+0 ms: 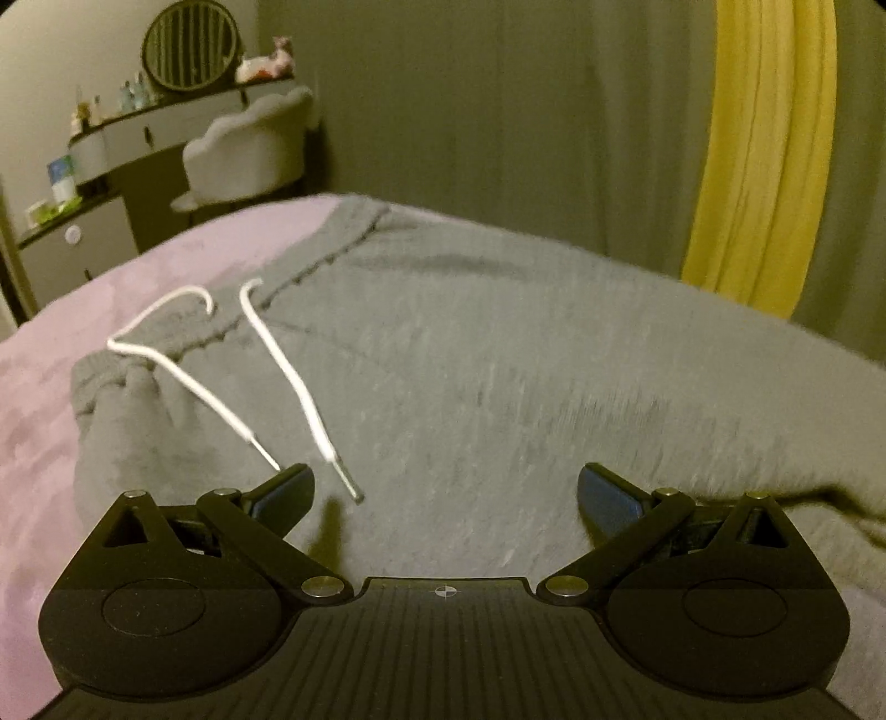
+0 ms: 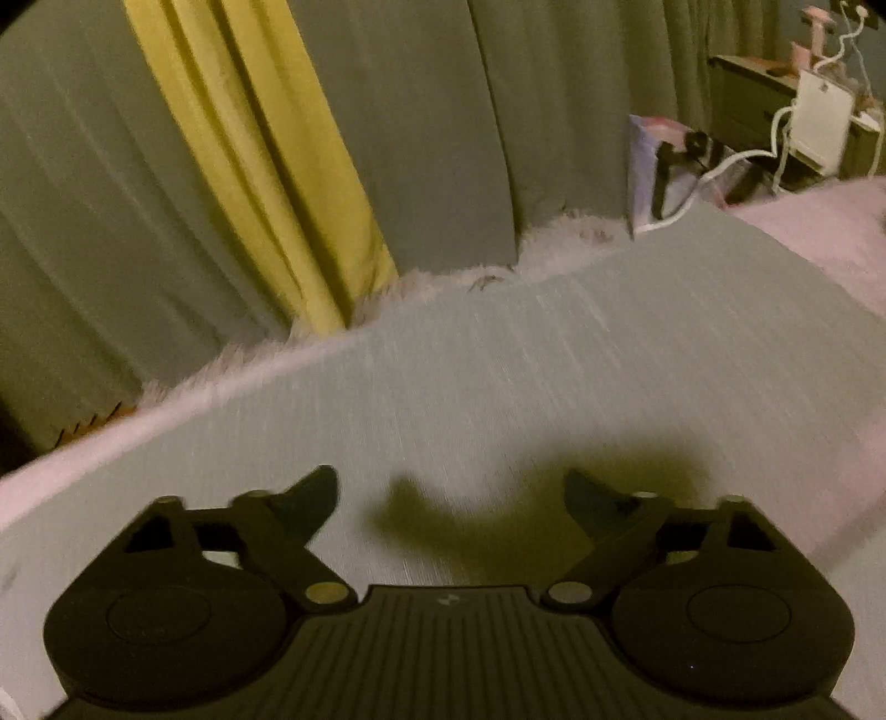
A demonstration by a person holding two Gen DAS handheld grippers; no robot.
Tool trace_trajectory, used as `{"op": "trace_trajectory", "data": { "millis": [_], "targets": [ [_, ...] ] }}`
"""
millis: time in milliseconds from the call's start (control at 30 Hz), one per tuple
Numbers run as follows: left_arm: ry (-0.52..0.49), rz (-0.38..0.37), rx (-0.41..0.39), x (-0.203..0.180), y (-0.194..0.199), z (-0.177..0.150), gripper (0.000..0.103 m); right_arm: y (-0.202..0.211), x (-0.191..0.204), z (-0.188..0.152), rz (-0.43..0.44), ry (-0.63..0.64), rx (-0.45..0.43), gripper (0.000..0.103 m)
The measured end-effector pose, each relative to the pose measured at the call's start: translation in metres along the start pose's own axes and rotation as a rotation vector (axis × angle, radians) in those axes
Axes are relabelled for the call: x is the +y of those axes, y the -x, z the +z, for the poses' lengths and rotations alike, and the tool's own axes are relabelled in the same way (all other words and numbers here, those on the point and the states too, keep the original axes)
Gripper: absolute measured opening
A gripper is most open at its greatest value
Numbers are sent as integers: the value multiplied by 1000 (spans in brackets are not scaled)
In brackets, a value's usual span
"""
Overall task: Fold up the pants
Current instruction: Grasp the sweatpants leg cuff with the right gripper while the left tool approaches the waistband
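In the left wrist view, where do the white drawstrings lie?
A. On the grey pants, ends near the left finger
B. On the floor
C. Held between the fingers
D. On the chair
A: the drawstrings lie on the pants, ends by the open left gripper.

A pink bedspread (image 1: pixel 166 260) covers the bed. Behind it hang grey-green curtains (image 1: pixel 498 111) with a yellow curtain (image 1: pixel 758 155) between them. In the left wrist view, a dressing table (image 1: pixel 111 144) stands in the far corner with a round mirror (image 1: pixel 191 47), small bottles (image 1: pixel 133 94) and a pale upholstered chair (image 1: pixel 249 149) beside it. In the right wrist view, a white cable (image 2: pixel 720 166) trails from a white device (image 2: pixel 822 119) past the bed's corner.
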State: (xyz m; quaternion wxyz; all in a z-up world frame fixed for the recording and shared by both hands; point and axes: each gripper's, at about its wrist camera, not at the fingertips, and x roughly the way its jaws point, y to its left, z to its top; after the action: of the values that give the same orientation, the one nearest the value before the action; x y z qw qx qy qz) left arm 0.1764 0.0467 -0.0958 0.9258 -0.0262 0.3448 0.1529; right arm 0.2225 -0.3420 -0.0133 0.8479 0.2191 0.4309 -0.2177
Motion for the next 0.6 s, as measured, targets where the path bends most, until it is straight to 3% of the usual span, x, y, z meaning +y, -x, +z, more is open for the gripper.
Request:
{"op": "trace_trajectory", "data": {
  "millis": [133,300,400,433,467,500,567,600],
  "targets": [
    [-25,31,-37,-6,-1,-6,103,-38,11,41,-15,-114,-48,79],
    [-41,24,-46,-9,-5,-11,103,-84,12,65,-123,-176,-48,78],
    [-33,15,-49,-7,-9,-11,103,-107,5,60,-198,-202,45,74],
    [-28,11,-46,-7,-11,-11,103,-108,7,57,-217,-180,33,65],
    [-23,8,-42,-6,-12,-12,103,-106,10,54,-248,-150,21,46],
    [-16,3,-40,-5,-13,-11,103,-104,10,54,-272,-136,18,37],
    [-5,-6,-33,-3,-13,-11,103,-96,-3,53,-191,-174,11,7],
    [-1,-10,-29,-3,-13,-11,103,-90,-12,53,-152,-211,16,6]
  ]
}}
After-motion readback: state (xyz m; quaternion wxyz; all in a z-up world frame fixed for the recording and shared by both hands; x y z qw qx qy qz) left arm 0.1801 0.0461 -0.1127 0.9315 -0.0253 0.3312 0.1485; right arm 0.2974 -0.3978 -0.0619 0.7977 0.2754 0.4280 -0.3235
